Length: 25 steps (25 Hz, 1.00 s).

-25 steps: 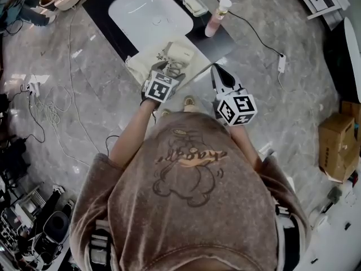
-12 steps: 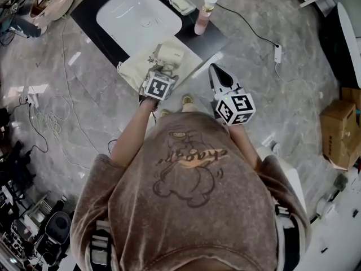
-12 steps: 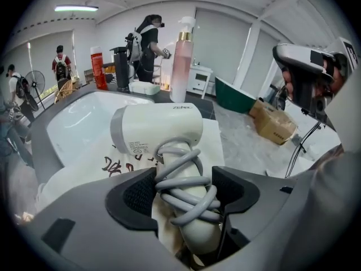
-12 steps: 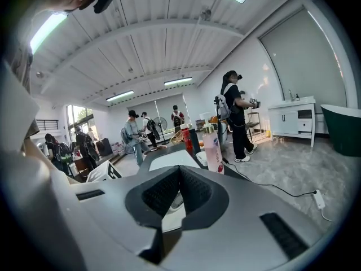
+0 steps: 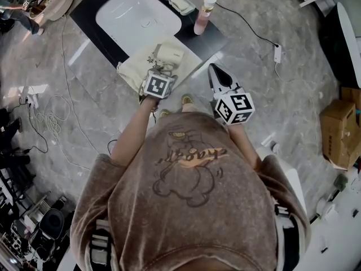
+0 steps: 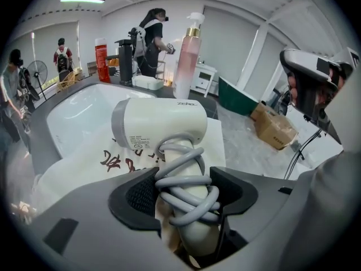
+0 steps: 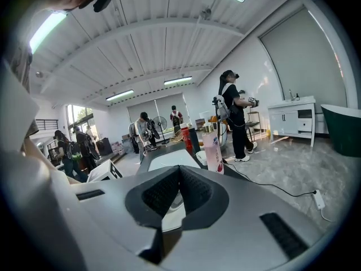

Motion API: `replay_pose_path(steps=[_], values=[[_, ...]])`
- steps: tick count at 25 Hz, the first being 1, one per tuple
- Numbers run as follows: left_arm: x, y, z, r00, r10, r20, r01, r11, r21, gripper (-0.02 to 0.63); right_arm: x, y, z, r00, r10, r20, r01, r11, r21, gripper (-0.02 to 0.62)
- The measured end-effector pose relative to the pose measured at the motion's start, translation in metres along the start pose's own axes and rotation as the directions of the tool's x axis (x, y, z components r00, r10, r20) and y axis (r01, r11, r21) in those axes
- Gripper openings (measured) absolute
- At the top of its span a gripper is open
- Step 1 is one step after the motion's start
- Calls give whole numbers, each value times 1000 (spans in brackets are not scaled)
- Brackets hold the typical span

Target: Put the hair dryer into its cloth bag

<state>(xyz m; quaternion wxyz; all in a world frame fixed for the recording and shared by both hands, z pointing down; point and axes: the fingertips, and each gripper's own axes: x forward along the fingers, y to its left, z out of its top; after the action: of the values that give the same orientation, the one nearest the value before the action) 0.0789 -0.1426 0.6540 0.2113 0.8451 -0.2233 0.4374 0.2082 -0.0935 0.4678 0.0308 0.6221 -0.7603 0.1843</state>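
Note:
A white hair dryer (image 6: 163,123) with its grey cord wound round the handle lies on a cream printed cloth bag (image 6: 84,162) at the counter's front edge. In the head view the dryer (image 5: 169,53) rests on the bag (image 5: 135,66). My left gripper (image 6: 186,193) points steeply down over it, its jaws on either side of the wrapped handle. They have just been closing, the pads sit right beside the cord loops, and no squeeze shows. The left gripper (image 5: 163,68) hides the handle from above. My right gripper (image 5: 217,75) hangs shut and empty to the right (image 7: 179,176).
A white basin (image 5: 138,18) is set in the black counter (image 5: 211,41) behind the bag. A pink pump bottle (image 5: 203,16) and a soap dish (image 5: 181,3) stand at the back. A cable and plug (image 5: 277,52) lie on the marble floor, and a cardboard box (image 5: 338,131) at the right.
My left gripper has sunk a little onto the dryer's handle. The right gripper has kept still. The head view has shifted slightly.

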Motion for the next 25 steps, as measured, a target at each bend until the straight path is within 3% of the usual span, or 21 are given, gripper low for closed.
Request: replay_pose_path(steps=[3,6,12,19,25], values=[[-7,2,5,1000,2,17,-1,999,-36,278,0,-3,2,1000,-6,-1,6,1000,-2,-2],[-12,1,9,1000,-4,23,4,1000,-24,272,0,-5,1,1000,-11,-2,11,1000,-3,0],[-36,1,29,992,15,125,-12,1000,-22,270,4,1,2,1000,6,-5,-6,1000,-13,-2],[-91,10,54,960,41,279,-24,998,-63,270,14,16,6,999,53,-13,-53,998,-45,0],[-134,25,43,928,102,359,-46,986,-161,270,27,39,6,993,115,-29,-117,991,-68,-1]])
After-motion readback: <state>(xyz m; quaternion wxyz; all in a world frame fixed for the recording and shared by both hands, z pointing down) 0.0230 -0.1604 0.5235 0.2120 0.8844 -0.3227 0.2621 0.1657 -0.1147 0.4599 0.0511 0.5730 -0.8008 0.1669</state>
